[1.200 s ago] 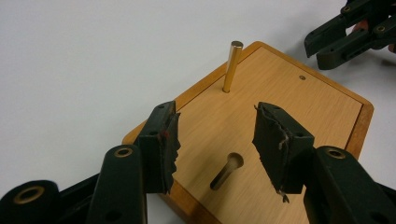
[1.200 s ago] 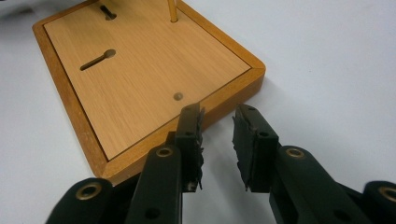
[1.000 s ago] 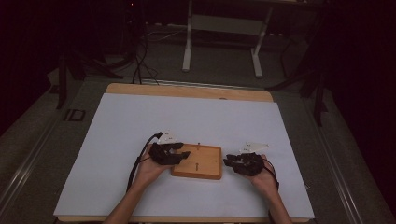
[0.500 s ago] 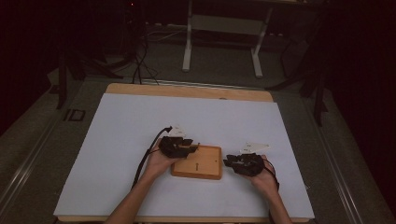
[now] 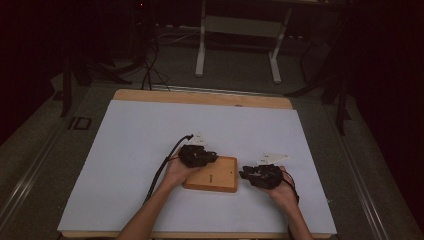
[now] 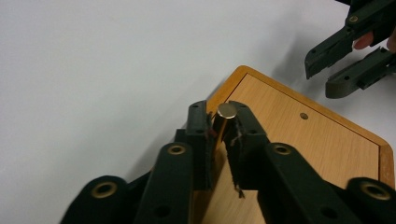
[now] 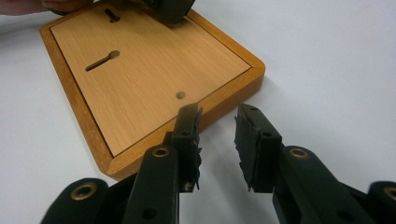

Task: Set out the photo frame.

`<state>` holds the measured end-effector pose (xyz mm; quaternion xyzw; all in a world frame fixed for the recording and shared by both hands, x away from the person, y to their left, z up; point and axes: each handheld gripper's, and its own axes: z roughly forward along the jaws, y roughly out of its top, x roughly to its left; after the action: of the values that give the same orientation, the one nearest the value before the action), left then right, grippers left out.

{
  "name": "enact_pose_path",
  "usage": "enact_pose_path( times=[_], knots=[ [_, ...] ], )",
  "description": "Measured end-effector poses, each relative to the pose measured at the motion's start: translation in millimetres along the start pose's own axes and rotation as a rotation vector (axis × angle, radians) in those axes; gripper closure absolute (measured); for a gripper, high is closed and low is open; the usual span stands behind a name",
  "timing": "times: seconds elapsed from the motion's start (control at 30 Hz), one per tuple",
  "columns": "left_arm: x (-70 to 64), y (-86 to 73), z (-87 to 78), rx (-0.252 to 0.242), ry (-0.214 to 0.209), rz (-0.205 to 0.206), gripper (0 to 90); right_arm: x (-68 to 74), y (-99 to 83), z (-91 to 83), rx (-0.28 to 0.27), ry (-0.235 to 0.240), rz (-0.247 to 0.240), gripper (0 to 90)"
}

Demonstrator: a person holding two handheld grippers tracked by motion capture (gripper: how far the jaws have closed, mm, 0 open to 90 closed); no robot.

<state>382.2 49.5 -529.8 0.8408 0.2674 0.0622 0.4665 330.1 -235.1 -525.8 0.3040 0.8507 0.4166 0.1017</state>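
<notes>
High view: wooden board (image 5: 212,174) lies on the white counter (image 5: 135,145), left gripper (image 5: 199,156) over its left end, right gripper (image 5: 261,176) just beside its right edge. Left gripper view: fingers (image 6: 198,126) clenched on a small metal peg (image 6: 226,115) at the board's corner; peg looks light, stiff, slippery, best pinched by the shaft. Right gripper view: fingers (image 7: 254,135) released, near the board edge.

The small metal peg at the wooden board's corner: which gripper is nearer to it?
Left. The left gripper has its jaws closed on the peg over the board. The right gripper sits off the board's opposite edge, jaws open.
</notes>
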Motion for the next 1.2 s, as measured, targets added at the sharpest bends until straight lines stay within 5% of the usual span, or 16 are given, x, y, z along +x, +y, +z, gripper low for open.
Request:
enact_pose_path(
  times=[0.37, 1.2],
  knots=[
    [0.7, 0.2, -0.2, 0.000, 0.001, -0.045, 83.6, -0.5, 0.0, -0.8, -0.003, -0.002, -0.001, 69.3],
    [20.1, 7.8, 2.4, 0.046, -0.114, -0.146, 83.4, 6.0, 2.1, -5.4, 0.005, 0.012, -0.050, 61.1]
  ],
)
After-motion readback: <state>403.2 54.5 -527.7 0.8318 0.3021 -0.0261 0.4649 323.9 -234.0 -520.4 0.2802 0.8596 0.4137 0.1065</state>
